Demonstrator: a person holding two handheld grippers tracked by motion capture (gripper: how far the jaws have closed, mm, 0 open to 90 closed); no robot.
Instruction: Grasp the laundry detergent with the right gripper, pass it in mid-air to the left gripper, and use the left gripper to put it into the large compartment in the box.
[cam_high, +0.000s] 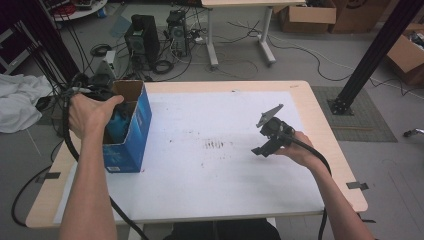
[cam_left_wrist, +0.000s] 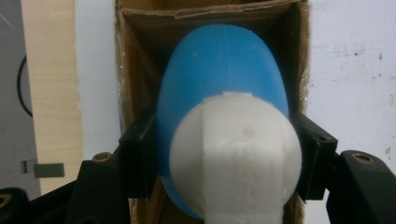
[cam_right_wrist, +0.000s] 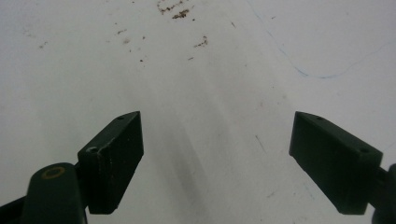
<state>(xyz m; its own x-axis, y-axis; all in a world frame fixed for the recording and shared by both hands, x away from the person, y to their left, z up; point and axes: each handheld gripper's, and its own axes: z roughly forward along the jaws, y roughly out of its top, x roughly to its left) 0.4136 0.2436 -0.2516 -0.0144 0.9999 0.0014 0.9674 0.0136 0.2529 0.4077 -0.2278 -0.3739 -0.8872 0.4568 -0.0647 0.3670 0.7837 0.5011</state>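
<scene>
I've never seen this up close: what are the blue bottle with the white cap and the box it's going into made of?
The blue bottle looks like smooth, slightly glossy plastic, with a faint mould seam. Its white cap seems matte plastic, with moulded ridges. The box looks like cardboard: brown torn edges inside, printed blue outside.

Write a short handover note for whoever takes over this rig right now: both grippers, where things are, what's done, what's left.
Left gripper: shut on the blue plastic bottle with the white cap, holding it cap-up in the mouth of the open blue cardboard box at the table's left edge.
Right gripper: open, nothing between its jaws, hovering over the white table sheet.
Done: bottle is partly inside the box.
Left: probably lower it fully, release, withdraw. Whether it touches the bottom can't be seen.
</scene>
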